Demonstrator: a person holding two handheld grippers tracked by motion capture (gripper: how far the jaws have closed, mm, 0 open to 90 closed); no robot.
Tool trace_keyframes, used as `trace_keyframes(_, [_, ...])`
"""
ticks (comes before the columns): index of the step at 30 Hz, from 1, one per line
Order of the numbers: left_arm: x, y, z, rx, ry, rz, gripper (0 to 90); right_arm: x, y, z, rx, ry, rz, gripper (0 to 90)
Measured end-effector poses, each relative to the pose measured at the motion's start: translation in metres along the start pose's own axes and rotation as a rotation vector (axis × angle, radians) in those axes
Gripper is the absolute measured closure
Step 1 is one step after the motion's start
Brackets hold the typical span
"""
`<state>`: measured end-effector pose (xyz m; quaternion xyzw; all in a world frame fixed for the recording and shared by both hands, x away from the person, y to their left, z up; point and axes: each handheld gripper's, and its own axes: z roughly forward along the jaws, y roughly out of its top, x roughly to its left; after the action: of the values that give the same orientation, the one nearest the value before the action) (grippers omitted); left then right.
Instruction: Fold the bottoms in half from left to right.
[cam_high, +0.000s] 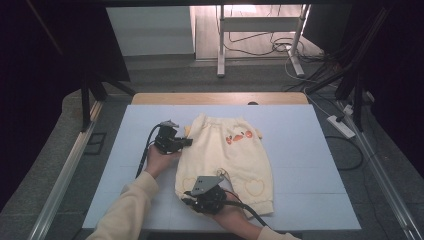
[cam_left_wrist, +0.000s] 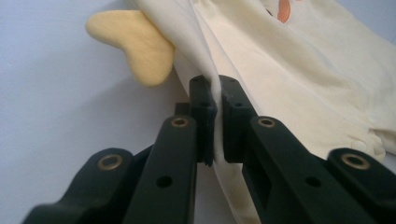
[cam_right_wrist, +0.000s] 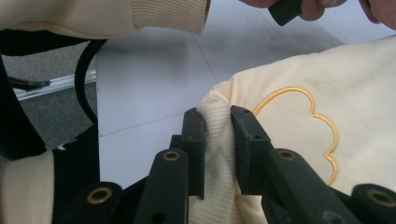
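The cream trousers (cam_high: 225, 162) lie flat at the middle of the pale blue table (cam_high: 310, 165), waistband toward twelve o'clock, legs toward six. My left gripper (cam_high: 181, 142) sits at their nine o'clock edge, its jaws pinched narrow on a thin fold of the side seam (cam_left_wrist: 215, 98). My right gripper (cam_high: 192, 199) is at about seven o'clock, jaws clamped on the ribbed cuff (cam_right_wrist: 217, 140) of the near leg.

I judge the step to be a fold along that left side. To do it well I would lift both grips together, keep the edge between them taut, and carry it across evenly so the cloth does not bunch.

The left gripper view gives me the yellow ear-shaped flap (cam_left_wrist: 137, 44) just beside the pinched seam. The right gripper view shows the stitched heart outline (cam_right_wrist: 313, 130) next to the cuff. The high view shows both grips in relation to the whole garment and its orange print (cam_high: 238, 136).
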<state>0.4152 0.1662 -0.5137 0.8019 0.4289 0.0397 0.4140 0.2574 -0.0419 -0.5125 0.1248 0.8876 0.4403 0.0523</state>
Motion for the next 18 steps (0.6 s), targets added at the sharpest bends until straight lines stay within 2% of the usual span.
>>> trace_keyframes(3, [0.000,0.000,-0.005,-0.012,-0.005,-0.005,84.8,-0.001,0.001,-0.002,-0.022,0.015,0.017,76.0])
trace_keyframes(7, [0.000,0.001,-0.009,-0.027,-0.012,-0.011,84.8,0.002,0.004,-0.004,-0.040,0.011,-0.006,76.0])
trace_keyframes(18, [-0.001,0.003,-0.019,-0.054,-0.023,-0.017,84.9,0.003,0.007,-0.006,-0.069,0.023,-0.002,76.0])
